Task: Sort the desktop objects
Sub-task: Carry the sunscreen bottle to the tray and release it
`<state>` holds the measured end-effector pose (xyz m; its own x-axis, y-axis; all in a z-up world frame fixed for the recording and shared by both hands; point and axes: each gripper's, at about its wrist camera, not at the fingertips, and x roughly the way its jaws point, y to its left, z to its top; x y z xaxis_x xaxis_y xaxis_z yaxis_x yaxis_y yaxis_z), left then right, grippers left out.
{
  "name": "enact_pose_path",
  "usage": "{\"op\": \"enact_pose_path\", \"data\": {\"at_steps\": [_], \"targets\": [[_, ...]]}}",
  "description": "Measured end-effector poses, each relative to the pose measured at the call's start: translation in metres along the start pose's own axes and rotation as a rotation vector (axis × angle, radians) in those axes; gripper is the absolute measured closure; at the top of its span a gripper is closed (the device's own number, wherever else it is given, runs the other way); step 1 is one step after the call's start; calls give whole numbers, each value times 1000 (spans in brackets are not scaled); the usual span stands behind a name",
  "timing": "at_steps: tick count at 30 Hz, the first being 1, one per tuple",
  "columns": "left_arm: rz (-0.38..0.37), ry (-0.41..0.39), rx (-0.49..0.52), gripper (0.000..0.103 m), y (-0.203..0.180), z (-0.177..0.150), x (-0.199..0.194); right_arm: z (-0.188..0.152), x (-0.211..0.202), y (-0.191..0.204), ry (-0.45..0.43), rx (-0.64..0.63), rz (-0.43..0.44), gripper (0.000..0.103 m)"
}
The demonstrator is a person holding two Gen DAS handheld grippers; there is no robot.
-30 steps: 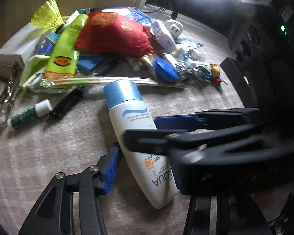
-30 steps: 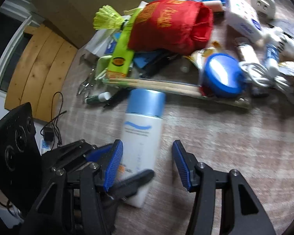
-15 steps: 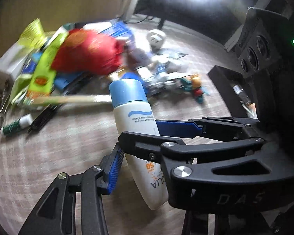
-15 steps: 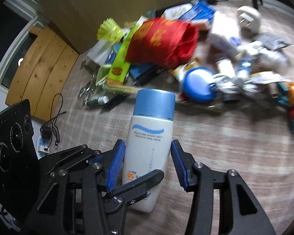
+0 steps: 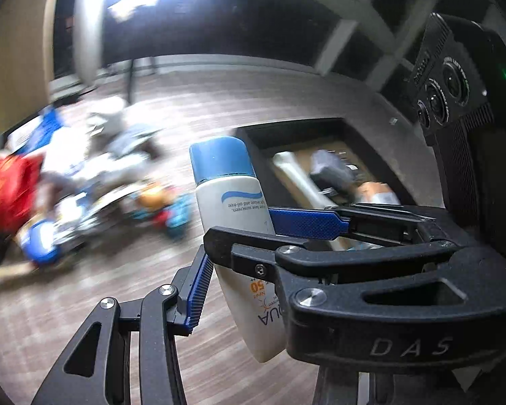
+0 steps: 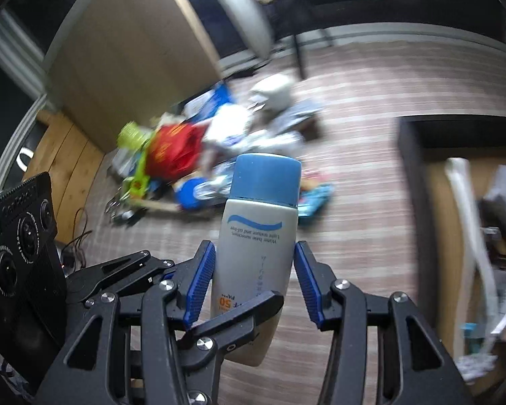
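A white sunscreen bottle [image 5: 232, 202] with a blue cap [image 6: 266, 177] hangs in the air above the wood-grain table, cap pointing away from me. My left gripper [image 5: 249, 280] is shut on its lower body; only its left blue pad [image 5: 199, 287] shows, pressed on the bottle's side. My right gripper [image 6: 253, 248] is shut on the bottle across its wide face, one blue pad [image 6: 200, 280] on each side. In the left wrist view the right gripper [image 5: 241, 224] crosses in from the right and hides my left gripper's other finger.
A black box [image 5: 253, 135] [image 6: 408, 168] stands on the table to the right and holds a white tube [image 5: 297, 175] and other small things. The blurred heap of objects with a red pouch [image 6: 175, 152] [image 5: 6, 189] lies to the left.
Both grippers closed on the bottle, lifted it off the table and carried it to the right. The heap has slid to the left of both views and the black box has come into sight.
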<state>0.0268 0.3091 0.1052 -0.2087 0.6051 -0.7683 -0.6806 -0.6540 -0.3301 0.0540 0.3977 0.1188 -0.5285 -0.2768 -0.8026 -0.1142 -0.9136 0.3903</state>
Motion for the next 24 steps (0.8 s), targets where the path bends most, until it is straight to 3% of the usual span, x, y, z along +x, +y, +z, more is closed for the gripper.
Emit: {"op": "enact_pose_path", "data": {"at_steps": [12, 22, 24], "targets": [[-98, 39, 118, 63, -125, 31, 72, -5, -78, -129, -62, 95, -126, 56], [-90, 69, 167, 62, -155, 39, 90, -10, -98, -167, -70, 120, -156, 56], [-40, 81, 183, 52, -156, 39, 90, -9, -99, -169, -69, 124, -153, 56]]}}
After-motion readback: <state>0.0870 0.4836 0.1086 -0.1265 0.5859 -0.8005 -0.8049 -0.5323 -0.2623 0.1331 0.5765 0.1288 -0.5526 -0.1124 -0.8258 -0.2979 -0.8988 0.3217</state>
